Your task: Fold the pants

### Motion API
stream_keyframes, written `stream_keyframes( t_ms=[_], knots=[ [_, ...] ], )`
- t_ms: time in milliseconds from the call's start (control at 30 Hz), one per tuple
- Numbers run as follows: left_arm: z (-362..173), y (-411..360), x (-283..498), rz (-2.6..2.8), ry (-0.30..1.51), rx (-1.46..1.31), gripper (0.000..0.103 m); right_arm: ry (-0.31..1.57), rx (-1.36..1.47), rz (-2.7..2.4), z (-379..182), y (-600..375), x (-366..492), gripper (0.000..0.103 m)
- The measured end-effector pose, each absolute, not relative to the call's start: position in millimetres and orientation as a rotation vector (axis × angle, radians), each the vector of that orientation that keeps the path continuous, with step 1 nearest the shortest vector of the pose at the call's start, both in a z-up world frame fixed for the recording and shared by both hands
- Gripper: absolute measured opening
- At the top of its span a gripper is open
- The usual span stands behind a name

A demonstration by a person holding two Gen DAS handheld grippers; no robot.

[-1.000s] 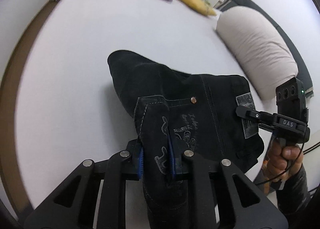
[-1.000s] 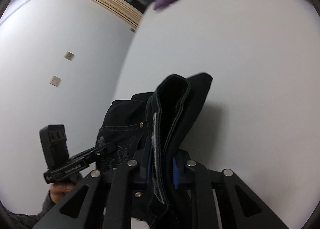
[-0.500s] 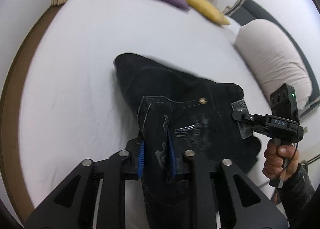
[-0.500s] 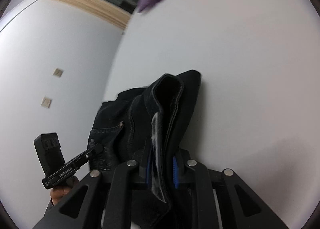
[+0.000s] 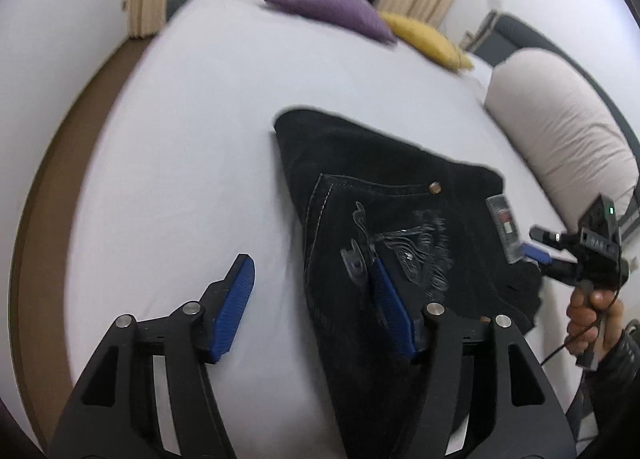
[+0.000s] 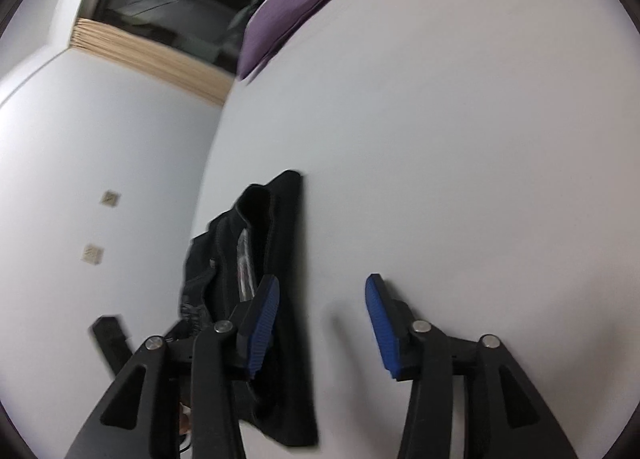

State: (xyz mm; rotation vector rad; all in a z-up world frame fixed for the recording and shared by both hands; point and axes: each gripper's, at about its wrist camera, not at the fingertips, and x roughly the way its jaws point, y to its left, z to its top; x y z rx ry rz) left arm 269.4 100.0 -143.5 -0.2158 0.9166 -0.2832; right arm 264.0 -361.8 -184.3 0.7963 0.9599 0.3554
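The black pants [image 5: 384, 199] lie folded in a compact stack on the white bed [image 5: 192, 147], back pocket with silver stitching on top. My left gripper [image 5: 312, 299] is open and empty; its right finger rests on the pants, its left finger over the sheet. My right gripper [image 6: 320, 315] is open and empty beside the pants [image 6: 280, 243], which lie by its left finger. The right gripper also shows in the left wrist view [image 5: 556, 255], at the stack's right edge by the paper tag.
A purple cushion [image 5: 328, 7] and a yellow cushion [image 5: 424, 39] lie at the far end of the bed. A large beige pillow [image 5: 560, 131] lies on the right. The bed's brown edge [image 5: 40, 195] curves along the left. A white wall [image 6: 100, 179] stands beyond.
Both grippers have opened and let go of the pants. The pants have settled flat on the bed. Both grippers have drawn back a little.
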Motion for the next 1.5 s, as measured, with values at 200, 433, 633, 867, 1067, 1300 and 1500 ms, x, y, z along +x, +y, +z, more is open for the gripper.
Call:
stream_keyframes(
  t_ms=[200, 433, 633, 867, 1067, 1300, 1500],
  knots=[
    [-45.9, 76.0, 148.3, -0.094, 0.523, -0.025, 0.103, 0.785, 0.551, 0.292, -106.5, -323.0, 195.2, 0.072],
    [48.4, 44.2, 52.5, 0.071, 0.321, 0.060, 0.103, 0.367, 0.290, 0.157, 19.6, -285.4, 98.1, 0.103],
    [106.0, 32.3, -5.0, 0.147, 0.220, 0.108, 0.103, 0.041, 0.132, 0.063, 117.4, -275.5, 14.9, 0.103],
    [118.3, 39.0, -32.4, 0.149, 0.376, -0.008, 0.103, -0.101, 0.128, 0.101, 184.1, -265.6, -56.1, 0.103],
    [67.5, 23.9, -32.5, 0.079, 0.613, -0.026, 0.103, 0.217, 0.080, 0.122, 144.7, -242.3, -38.0, 0.103],
    [11.1, 13.3, -22.6, 0.072, 0.778, -0.025, 0.103, 0.593, 0.090, 0.013, 65.4, -230.4, 10.1, 0.103],
    [-20.9, 10.1, -3.7, 0.068, 0.843, -0.034, 0.103, 0.701, 0.170, 0.032, 43.5, -237.5, 24.8, 0.103]
  ],
)
